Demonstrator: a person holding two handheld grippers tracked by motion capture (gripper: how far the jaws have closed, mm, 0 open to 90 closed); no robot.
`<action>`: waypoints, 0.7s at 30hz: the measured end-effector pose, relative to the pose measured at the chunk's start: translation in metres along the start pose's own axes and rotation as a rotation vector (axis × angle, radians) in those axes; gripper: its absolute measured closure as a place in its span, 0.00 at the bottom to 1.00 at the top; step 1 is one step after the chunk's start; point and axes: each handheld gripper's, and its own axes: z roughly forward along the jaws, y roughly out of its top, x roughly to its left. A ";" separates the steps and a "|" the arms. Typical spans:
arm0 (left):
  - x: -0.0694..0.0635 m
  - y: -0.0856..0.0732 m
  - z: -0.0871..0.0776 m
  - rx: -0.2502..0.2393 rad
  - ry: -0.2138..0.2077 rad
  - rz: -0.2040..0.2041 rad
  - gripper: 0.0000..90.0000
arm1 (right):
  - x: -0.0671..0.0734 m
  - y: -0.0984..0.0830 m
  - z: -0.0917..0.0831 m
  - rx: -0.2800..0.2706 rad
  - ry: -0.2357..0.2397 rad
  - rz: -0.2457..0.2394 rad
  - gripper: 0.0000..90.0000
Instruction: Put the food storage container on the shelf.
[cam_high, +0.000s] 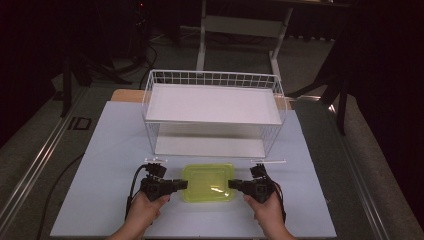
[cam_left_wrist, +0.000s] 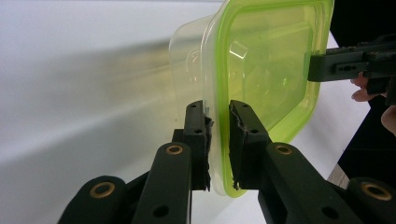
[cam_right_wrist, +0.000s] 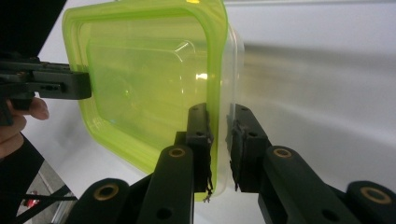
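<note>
Both hands are in at the bottom of the high view, and between them sits the green-lidded container (cam_high: 208, 183), low and centre in the frame on the pale worktop (cam_high: 110, 150). The left hand-held gripper (cam_high: 181, 184) comes at it from the left of the picture, and its jaws are pinching the lid's rim on that short side. In the left gripper view the container (cam_left_wrist: 261, 65) fills the upper right, its edge running down between the two black jaws, whose pads press on it from both sides.

Over on the right of the high view, the right hand-held gripper (cam_high: 234, 184) has the opposite short side. In the right gripper view the container (cam_right_wrist: 154, 79) takes up the upper left, with its rim clamped between the jaws at lower centre. That view also catches the left hand-held gripper (cam_right_wrist: 86, 85) at the left edge, biting the far rim.

So a grip on each end, the container level between them and resting low on the worktop.

Behind it, in the middle of the high view, stands a white wire basket (cam_high: 150, 90) with a flat white shelf across it, well apart from the container.
</note>
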 end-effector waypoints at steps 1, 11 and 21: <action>-0.001 0.002 -0.001 -0.003 0.001 0.001 0.88 | 0.000 0.001 -0.001 -0.006 -0.002 -0.001 0.88; -0.004 0.028 -0.009 -0.112 -0.045 0.042 0.90 | 0.003 0.022 -0.015 -0.086 0.003 -0.023 0.88; 0.000 0.053 -0.006 -0.157 -0.020 0.065 0.89 | 0.002 0.049 -0.014 -0.139 -0.030 -0.042 0.88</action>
